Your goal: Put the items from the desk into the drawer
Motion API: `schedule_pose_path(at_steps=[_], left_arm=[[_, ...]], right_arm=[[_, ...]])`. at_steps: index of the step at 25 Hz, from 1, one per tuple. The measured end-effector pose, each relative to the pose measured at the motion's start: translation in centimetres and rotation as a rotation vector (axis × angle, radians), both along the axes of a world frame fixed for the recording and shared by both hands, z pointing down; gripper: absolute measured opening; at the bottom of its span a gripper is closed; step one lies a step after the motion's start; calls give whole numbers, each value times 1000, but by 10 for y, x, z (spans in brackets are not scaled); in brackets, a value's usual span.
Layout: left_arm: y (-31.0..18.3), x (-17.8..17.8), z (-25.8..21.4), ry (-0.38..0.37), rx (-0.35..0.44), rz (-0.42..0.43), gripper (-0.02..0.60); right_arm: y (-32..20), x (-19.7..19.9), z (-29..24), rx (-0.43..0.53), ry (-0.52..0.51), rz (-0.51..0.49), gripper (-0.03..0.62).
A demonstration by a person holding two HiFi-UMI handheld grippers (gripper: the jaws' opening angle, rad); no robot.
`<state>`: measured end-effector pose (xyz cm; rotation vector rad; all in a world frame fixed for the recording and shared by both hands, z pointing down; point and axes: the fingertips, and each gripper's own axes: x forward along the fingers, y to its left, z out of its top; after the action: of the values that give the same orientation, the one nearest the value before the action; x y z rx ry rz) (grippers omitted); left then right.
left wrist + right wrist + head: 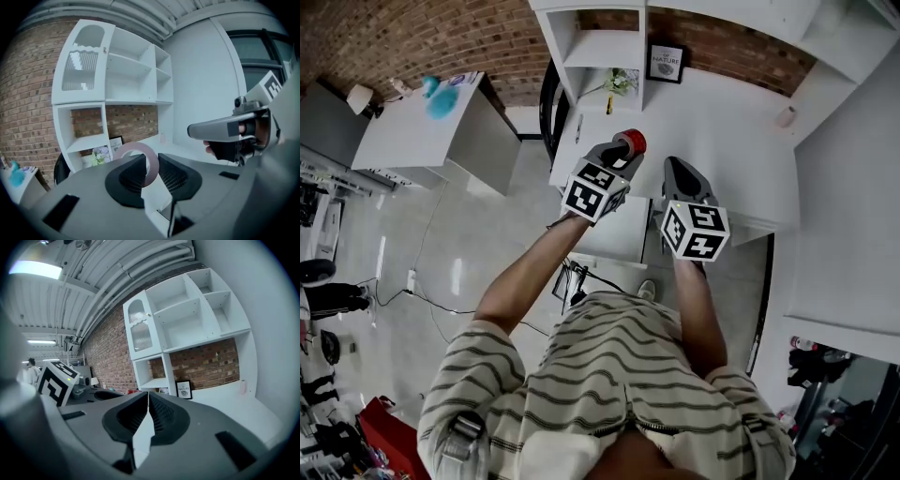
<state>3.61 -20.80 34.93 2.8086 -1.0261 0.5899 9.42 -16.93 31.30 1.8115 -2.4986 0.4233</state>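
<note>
Task is part way, by my read. Left tongs [146,163] are part open, clamped on a reddish tape ring [137,146], held above the bench [722,141] and not yet in the drawer. Right tongs [147,401] are closed together with nothing in them. Left on the bench: a thin pen-like stick [578,128], a small yellow thing [608,103] and a pinkish cup [785,116]. White panel [614,239] below the bench edge is probably the drawer; can't tell its contents. Shelf cubby holds a framed picture [666,62] and flowers [621,82].
</note>
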Motion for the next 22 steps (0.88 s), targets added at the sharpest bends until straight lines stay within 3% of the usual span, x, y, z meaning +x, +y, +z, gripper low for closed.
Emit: schedule_pose_path(at_steps=[10, 22], left_arm=[[17, -13, -38, 154, 19, -91, 83], [37, -28, -68, 258, 98, -209, 82]], right_arm=[[6, -14, -12, 21, 0, -28, 12], [9, -23, -22, 44, -4, -43, 12]])
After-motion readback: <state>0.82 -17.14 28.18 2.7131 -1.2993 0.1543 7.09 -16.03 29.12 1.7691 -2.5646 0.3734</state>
